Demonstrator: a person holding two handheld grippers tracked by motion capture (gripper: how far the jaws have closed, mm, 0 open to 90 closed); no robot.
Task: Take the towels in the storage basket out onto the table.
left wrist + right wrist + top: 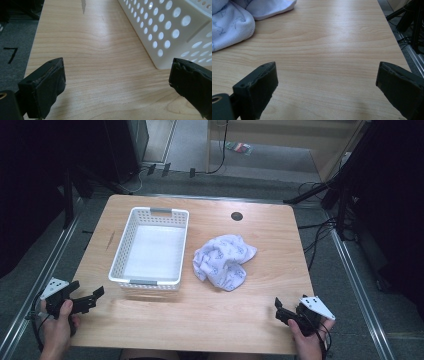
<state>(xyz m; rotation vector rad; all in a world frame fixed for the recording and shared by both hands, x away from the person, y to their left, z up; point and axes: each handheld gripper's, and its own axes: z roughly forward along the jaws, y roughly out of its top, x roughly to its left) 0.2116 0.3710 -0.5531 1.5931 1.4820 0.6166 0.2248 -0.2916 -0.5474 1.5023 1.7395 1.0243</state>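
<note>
Lying crumpled beside white basket: blue-patterned cloth.

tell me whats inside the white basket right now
The basket holds nothing: its plain white floor shows from the high view. The crumpled cloth lies beside it on the table; anything beneath the cloth is covered.
</note>
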